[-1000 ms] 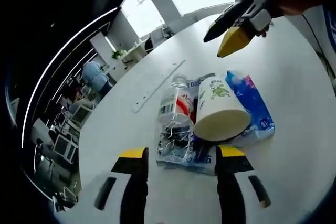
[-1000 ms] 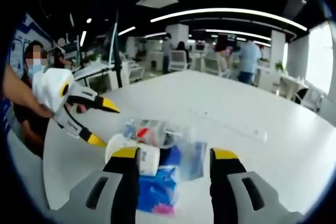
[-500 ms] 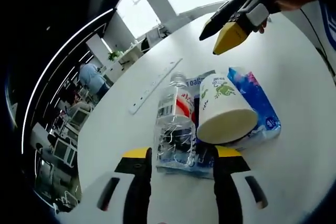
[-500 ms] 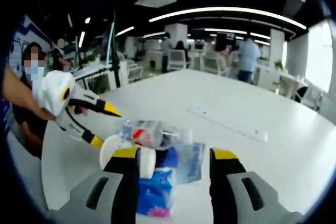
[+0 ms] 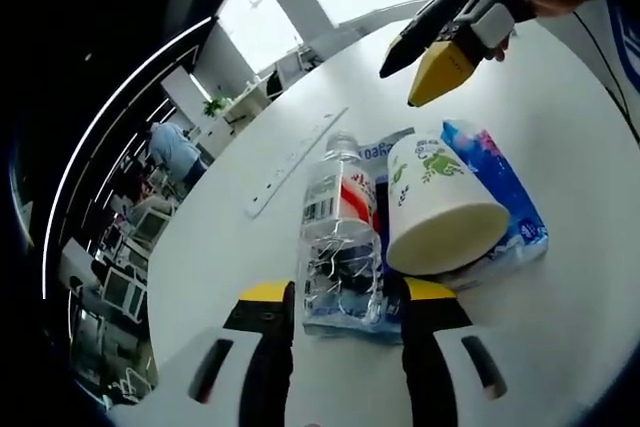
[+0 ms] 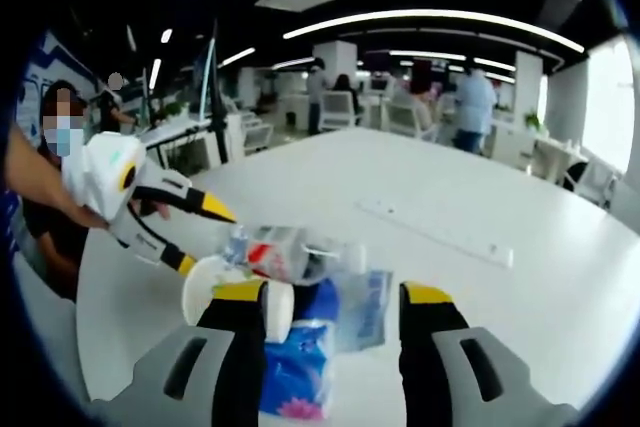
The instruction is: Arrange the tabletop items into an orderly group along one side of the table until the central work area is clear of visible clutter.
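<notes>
A crushed clear water bottle [image 5: 340, 237] lies on the white table [image 5: 230, 247], on top of a blue-printed clear packet [image 5: 382, 155]. Beside it a white paper cup [image 5: 440, 209] with a green print lies on its side against a blue tissue pack [image 5: 515, 219]. My left gripper [image 5: 348, 295] is open, its yellow-tipped jaws on either side of the bottle's near end. My right gripper [image 5: 402, 87] hangs open above the far side of the pile. From the right gripper [image 6: 333, 297], the bottle [image 6: 290, 252], cup [image 6: 210, 285] and tissue pack [image 6: 300, 377] lie just ahead, with the left gripper [image 6: 203, 237] beyond the cup.
A long white power strip [image 5: 296, 165] [image 6: 440, 232] lies flat on the table beyond the pile. A person's arm [image 6: 35, 187] holds the left gripper. Office desks, chairs and several people [image 6: 470, 112] fill the background behind the table's far edge.
My left gripper has moved forward, so the bottle's near end now sits between its jaw tips, which stand slightly closer together. The right gripper has hardly moved.
</notes>
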Motion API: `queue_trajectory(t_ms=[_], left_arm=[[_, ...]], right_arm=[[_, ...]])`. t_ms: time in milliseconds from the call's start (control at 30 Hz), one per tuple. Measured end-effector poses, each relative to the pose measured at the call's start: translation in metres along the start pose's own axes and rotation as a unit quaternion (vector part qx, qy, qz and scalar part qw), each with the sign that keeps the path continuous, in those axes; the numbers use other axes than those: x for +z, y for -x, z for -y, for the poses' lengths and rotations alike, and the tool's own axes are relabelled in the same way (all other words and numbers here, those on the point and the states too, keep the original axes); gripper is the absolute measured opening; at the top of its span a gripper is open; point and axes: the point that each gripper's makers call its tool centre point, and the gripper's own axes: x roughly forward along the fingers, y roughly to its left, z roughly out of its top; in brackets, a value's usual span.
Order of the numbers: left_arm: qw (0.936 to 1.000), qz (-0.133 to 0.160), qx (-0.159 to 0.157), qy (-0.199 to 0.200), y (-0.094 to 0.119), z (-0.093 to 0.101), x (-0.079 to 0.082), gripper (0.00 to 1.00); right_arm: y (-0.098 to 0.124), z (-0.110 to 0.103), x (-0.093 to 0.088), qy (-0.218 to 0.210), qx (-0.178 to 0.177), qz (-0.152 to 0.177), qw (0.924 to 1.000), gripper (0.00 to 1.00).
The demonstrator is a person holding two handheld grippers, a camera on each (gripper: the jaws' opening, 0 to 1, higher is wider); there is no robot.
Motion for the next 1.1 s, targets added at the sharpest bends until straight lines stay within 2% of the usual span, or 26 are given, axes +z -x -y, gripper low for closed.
queue_trajectory(t_ms=[467, 667, 933, 1100], left_arm=[[1.0000, -0.009, -0.001, -0.001, -0.011, -0.005, -0.004, 0.37], [0.9998, -0.012, -0.013, 0.008, -0.013, -0.005, -0.008, 0.38], [0.9981, -0.017, -0.045, 0.039, -0.015, -0.007, -0.010, 0.37], [0.9973, -0.019, -0.058, 0.040, -0.016, -0.008, -0.011, 0.37]], right_arm=[[-0.005, 0.003, -0.002, 0.001, -0.002, -0.004, 1.0000, 0.49], [-0.009, 0.005, -0.004, 0.001, -0.002, -0.008, 1.0000, 0.49], [-0.018, 0.004, -0.001, -0.001, 0.002, -0.010, 1.0000, 0.47], [-0.025, 0.004, 0.003, -0.001, 0.005, -0.009, 0.9999, 0.45]])
